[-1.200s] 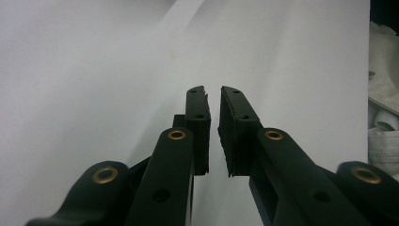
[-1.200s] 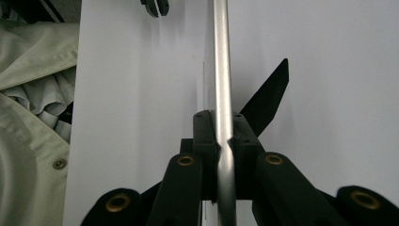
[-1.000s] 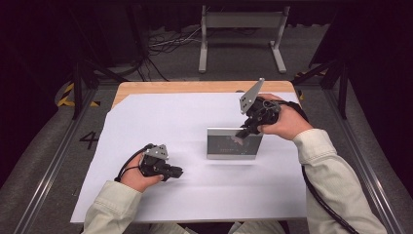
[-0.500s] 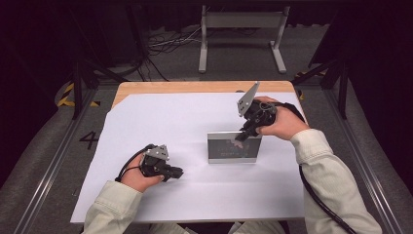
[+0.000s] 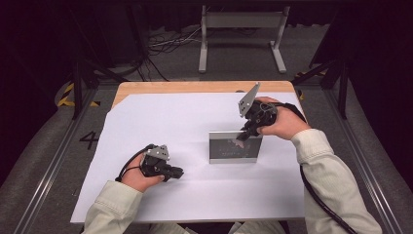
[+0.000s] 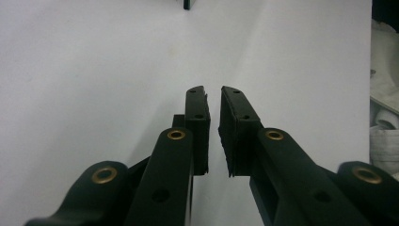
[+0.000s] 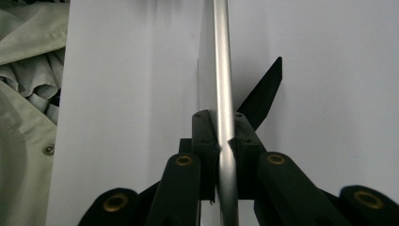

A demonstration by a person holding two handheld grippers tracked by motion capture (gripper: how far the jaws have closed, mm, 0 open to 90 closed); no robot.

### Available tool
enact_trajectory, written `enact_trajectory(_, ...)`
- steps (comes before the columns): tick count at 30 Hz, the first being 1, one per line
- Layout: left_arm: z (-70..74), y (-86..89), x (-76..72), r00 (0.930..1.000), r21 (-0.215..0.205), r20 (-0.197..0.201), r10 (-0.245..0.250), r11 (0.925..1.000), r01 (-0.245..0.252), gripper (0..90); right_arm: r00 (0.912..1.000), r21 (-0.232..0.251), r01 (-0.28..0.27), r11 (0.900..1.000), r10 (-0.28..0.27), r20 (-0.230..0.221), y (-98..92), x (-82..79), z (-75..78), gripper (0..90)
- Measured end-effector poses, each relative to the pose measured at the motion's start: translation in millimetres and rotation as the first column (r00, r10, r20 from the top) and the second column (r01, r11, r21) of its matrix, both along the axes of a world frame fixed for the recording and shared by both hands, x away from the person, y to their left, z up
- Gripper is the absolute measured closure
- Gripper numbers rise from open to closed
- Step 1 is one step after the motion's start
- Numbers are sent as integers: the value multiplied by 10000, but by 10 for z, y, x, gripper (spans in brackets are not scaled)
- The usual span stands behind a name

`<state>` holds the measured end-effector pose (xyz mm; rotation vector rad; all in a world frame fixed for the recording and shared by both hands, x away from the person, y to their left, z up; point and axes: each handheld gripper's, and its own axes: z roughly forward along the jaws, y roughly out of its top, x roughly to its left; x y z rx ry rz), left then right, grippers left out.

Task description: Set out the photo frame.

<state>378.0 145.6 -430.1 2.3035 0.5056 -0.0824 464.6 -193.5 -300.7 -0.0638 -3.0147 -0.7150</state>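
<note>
Overhead, the high view shows a wooden bench (image 5: pixel 160 87) almost wholly covered by a white paper sheet (image 5: pixel 160 122), its bare wood showing along the far edge. Standing upright on the sheet, somewhat right of the middle and toward the near half, is a silver-framed rectangular picture frame (image 5: pixel 233 147) with a dark glossy face turned to the person. The right gripper (image 5: pixel 242 136), held in the person's right hand (image 5: pixel 282 122), reaches down onto the frame's top edge near its right corner, its grey three-cornered plate tilted up toward the far edge. The left gripper (image 5: pixel 178 172) lies low on the sheet near the near-left part of the bench, well apart from the frame, held in the left hand (image 5: pixel 139 176), with its jaws pointing right.

Next, the left gripper view shows its two black jaws over bare white paper with only a narrow gap between the pads (image 6: pixel 197 127) and nothing in that gap. A dark corner of the frame (image 6: pixel 187 4) peeks in at the top edge.

Finally, the right gripper view looks along the frame's thin silver metal edge (image 7: pixel 223 70), which runs straight up the picture. The black pads (image 7: pixel 203 141) press against both sides of this edge, so the right gripper is closed on the frame. A black triangular back stand (image 7: pixel 263 94) juts out to the right behind it, resting toward the paper. The person's pale sleeve (image 7: pixel 23 70) lies at the left.
</note>
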Motion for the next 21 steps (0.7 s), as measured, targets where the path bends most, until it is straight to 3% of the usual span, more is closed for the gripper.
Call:
enact_trajectory(14,-3,-26,8,10000,-7,-8,-63,10000,63,813,9966,201,537,9984,-548,615,-31,19,-35,764)
enact_trajectory(16,-1,-29,11,10000,2,-17,-72,10000,72,811,9932,327,702,9970,-729,910,-42,28,-31,715)
enact_trajectory(21,1,-21,18,10000,6,10,-67,10000,67,800,9894,673,982,9929,-1046,1003,-45,8,-16,589)
